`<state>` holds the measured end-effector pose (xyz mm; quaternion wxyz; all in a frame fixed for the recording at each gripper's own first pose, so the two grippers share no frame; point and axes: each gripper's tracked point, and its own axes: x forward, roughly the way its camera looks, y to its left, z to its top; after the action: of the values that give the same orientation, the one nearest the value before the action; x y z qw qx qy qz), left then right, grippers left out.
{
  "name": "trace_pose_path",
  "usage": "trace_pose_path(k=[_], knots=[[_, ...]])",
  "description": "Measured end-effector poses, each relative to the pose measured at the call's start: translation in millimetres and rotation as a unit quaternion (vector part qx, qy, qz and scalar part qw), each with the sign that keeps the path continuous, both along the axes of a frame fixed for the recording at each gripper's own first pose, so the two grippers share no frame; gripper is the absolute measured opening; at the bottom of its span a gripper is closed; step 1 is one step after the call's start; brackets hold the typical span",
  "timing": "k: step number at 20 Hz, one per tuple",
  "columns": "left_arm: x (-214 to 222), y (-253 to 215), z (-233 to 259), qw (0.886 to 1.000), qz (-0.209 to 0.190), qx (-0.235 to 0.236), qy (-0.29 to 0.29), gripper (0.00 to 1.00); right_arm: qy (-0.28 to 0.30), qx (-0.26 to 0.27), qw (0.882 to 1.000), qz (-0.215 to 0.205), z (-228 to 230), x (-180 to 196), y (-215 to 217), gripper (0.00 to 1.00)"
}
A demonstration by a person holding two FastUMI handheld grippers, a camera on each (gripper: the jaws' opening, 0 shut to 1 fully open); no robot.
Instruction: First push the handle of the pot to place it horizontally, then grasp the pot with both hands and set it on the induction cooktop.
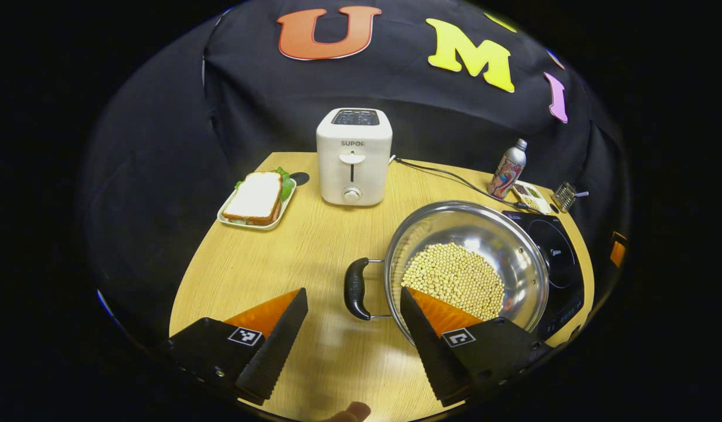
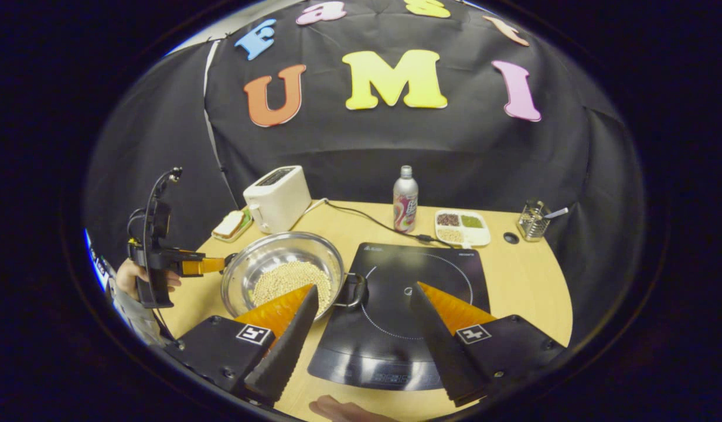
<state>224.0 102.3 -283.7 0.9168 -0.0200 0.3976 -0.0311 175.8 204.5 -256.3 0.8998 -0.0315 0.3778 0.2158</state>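
Observation:
A steel pot [image 1: 484, 225] holding pale beans [image 1: 455, 275] stands on the wooden table [image 1: 314, 234], just left of the black induction cooktop [image 1: 554, 258]. Its black side handle [image 1: 356, 288] lies level, between the fingertips of my open left gripper [image 1: 353, 291], which do not press on it. In the right gripper view the pot [image 2: 279, 249] has its other handle [image 2: 355, 290] over the cooktop [image 2: 419, 305] edge. My right gripper [image 2: 364, 287] is open just before that handle. The left gripper [image 2: 200, 266], in a hand [image 2: 132, 278], reaches the pot's far side.
A white toaster [image 1: 354, 157] with its cord stands at the back, a sandwich on a tray [image 1: 256, 199] to its left. A bottle [image 2: 405, 206], a divided dish of grains [image 2: 462, 227] and a wire holder [image 2: 532, 221] line the rear behind the cooktop.

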Motion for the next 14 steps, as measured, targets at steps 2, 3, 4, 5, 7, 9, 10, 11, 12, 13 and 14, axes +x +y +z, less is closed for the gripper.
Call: trace_pose_path(k=[2,3,4,5,7,9,10,11,12,13,14], knots=[[0.2,-5.9,-2.3,1.000,-0.012,0.008,0.011,0.95,0.028,-0.004,1.000,0.005,-17.9,8.2,10.5,0.99],[1.5,-9.4,-4.3,1.000,-0.016,0.008,0.019,0.95,0.042,-0.007,0.999,0.009,-27.2,10.3,15.4,1.00],[2.9,-11.2,-7.4,0.999,-0.017,0.009,0.027,0.95,0.056,-0.012,0.998,0.014,-37.3,13.7,20.3,0.97],[3.7,-12.4,-9.5,0.999,-0.018,0.011,0.035,0.95,0.070,-0.017,0.997,0.016,-47.7,18.4,23.1,1.00],[7.4,-15.8,-13.3,0.999,-0.018,0.013,0.048,0.95,0.107,-0.023,0.994,0.016,-66.9,21.1,30.2,0.97],[9.5,-19.0,-16.4,0.998,-0.020,0.006,0.058,0.95,0.133,-0.017,0.991,0.019,-80.8,25.5,39.2,0.97],[10.6,-21.4,-18.8,0.998,-0.021,0.002,0.063,0.95,0.143,-0.017,0.989,0.022,-85.7,29.0,43.6,0.99],[11.6,-22.9,-22.0,0.997,-0.022,0.000,0.069,0.95,0.151,-0.018,0.988,0.021,-92.2,30.4,47.5,0.97],[12.1,-22.6,-25.2,0.997,-0.023,0.002,0.075,0.95,0.160,-0.019,0.987,0.020,-97.8,30.1,51.4,0.96],[12.3,-21.1,-28.2,0.996,-0.021,0.006,0.081,0.95,0.172,-0.020,0.985,0.021,-103.6,30.4,56.0,0.96],[12.3,-21.2,-30.6,0.996,-0.022,0.007,0.087,0.94,0.185,-0.021,0.982,0.020,-111.2,30.7,60.8,0.99]])
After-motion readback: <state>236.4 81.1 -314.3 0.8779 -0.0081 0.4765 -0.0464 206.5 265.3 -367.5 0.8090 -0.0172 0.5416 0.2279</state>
